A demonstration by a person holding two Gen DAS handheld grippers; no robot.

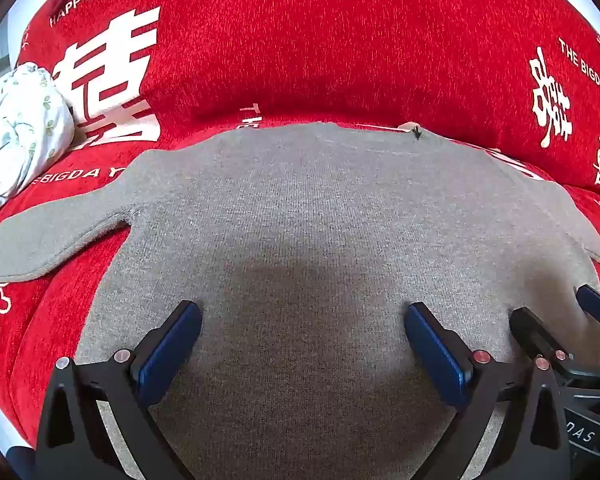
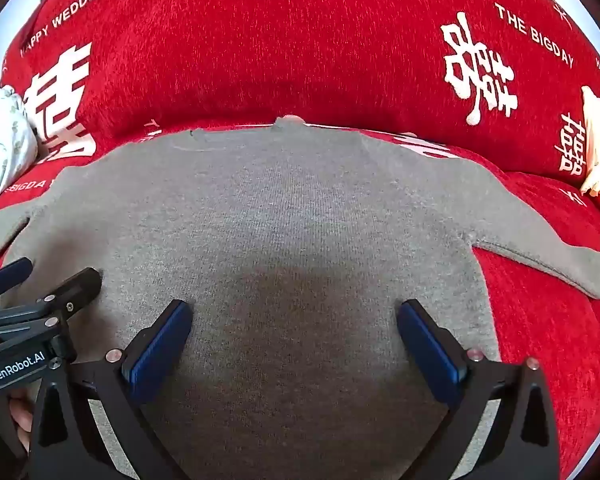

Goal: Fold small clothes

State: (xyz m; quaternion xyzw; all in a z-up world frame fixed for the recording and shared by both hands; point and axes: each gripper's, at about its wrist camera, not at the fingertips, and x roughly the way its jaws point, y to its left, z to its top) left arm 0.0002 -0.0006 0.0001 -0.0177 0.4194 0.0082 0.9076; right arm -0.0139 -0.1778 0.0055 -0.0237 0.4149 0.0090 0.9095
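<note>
This looks like a home. A soft sofa fills the view, under a red cover with white "HAPPY WEDDING" words, and a flowery white bundle of cloth sits at nine o'clock.

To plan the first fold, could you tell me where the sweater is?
The sweater lies flat on the red sofa cover, sleeves spread, beneath both open grippers.

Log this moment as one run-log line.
stage: pre-fold | gray sweater: spread flat on red sofa cover, sleeves out | left gripper: open, empty, above sweater | right gripper: open, empty, above sweater
</note>
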